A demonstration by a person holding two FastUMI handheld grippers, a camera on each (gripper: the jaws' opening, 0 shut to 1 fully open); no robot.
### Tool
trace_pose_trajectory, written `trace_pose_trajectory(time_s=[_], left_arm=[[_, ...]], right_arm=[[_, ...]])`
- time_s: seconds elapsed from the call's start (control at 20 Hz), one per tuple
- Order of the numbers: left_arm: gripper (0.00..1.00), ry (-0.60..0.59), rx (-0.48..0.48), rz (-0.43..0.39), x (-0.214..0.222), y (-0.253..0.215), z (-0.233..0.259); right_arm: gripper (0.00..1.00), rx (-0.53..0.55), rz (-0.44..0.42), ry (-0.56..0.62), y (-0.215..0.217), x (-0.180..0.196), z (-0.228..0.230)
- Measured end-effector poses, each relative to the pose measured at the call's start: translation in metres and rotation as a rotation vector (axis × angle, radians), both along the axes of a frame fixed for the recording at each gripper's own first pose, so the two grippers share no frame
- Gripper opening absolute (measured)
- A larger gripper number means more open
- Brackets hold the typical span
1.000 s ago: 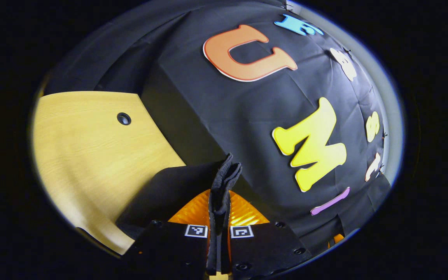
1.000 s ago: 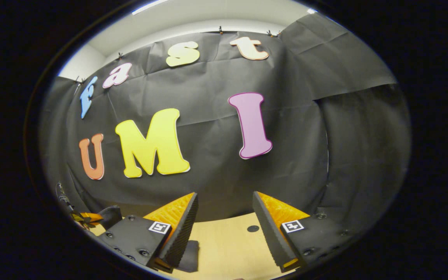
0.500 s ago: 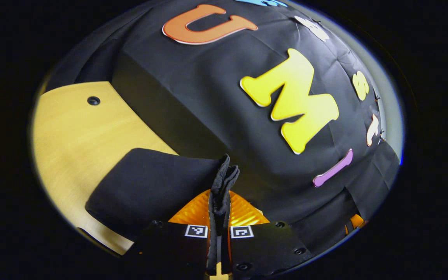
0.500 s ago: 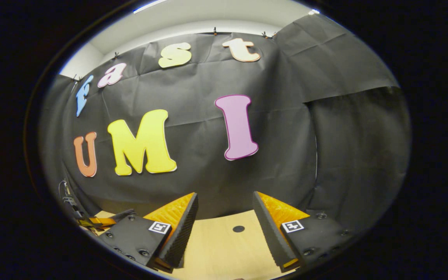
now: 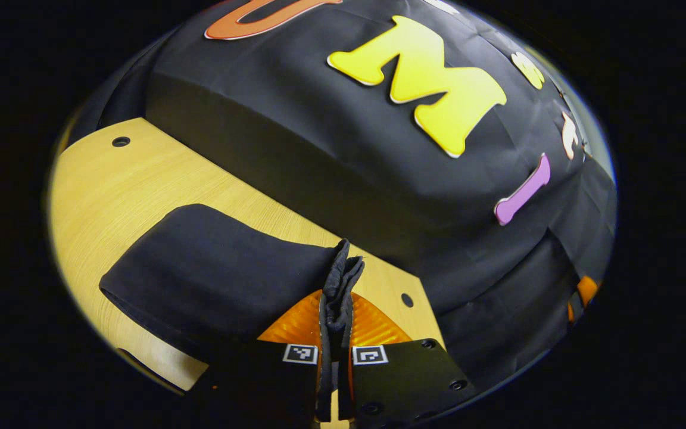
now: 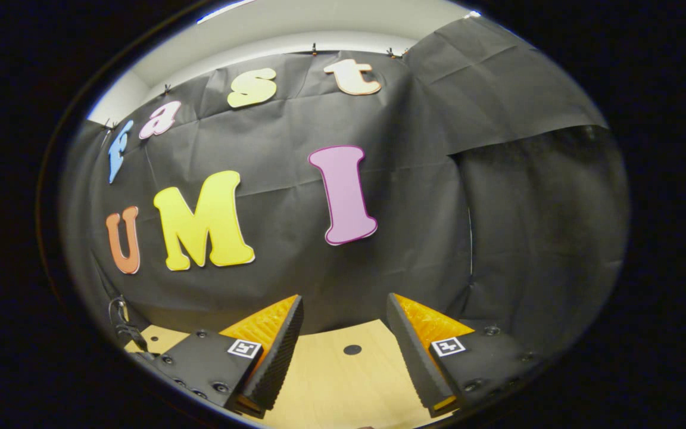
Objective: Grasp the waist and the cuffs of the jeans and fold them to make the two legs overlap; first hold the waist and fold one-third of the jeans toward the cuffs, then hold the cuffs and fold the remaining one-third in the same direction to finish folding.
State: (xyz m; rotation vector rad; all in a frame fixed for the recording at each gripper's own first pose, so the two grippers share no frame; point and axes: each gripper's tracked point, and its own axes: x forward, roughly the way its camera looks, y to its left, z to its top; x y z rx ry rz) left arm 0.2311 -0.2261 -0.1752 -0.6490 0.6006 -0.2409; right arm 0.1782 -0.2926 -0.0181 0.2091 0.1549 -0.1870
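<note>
At the bottom centre of the left gripper view, the left hand-held gripper (image 5: 336,316) has its two fingers closed tight on a bunched edge of the jeans (image 5: 212,274). Whether that edge is waist or cuff cannot be told. The dark cloth runs from the pinch toward the lower left of the frame, where it lies as a thick rolled fold on the wooden counter (image 5: 117,185). Pinching the edge lets the layers travel together, which suits carrying one part of the jeans over the rest; the fold looks well along, though which third is in hand is unclear.

Low in the right gripper view, the right hand-held gripper (image 6: 343,339) stands with its fingers wide apart and nothing between them, above bare wooden counter (image 6: 331,387). It seems to be waiting clear of the cloth, ready for a grasp.
</note>
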Motion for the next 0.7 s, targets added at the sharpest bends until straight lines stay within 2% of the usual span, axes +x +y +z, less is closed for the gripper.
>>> trace_pose_trajectory(time_s=[0.1,0.25,0.3,0.35,0.45,0.5,0.7], left_arm=[[0.07,0.028,0.053,-0.024,-0.009,-0.007,-0.022],[0.07,0.068,0.079,-0.026,-0.015,-0.01,-0.043],[0.07,0.077,0.09,-0.026,-0.017,-0.011,-0.047],[0.07,0.086,0.11,-0.033,-0.02,-0.011,-0.054],[0.08,0.103,0.166,-0.055,-0.027,-0.014,-0.069],[0.08,0.105,0.187,-0.063,-0.027,-0.014,-0.073],[0.13,0.122,0.186,-0.071,-0.027,-0.015,-0.083]], right_arm=[[0.88,-0.001,-0.006,0.004,-0.004,-0.001,-0.001],[0.88,-0.001,-0.016,0.003,-0.01,-0.002,-0.002],[0.84,0.004,-0.019,0.004,-0.012,-0.003,-0.003],[0.88,0.01,-0.021,0.009,-0.013,-0.003,-0.005],[0.84,0.022,-0.028,0.014,-0.014,-0.003,-0.009],[0.88,0.028,-0.029,0.013,-0.013,-0.003,-0.009],[0.88,0.026,-0.036,0.011,-0.015,-0.006,-0.008]])
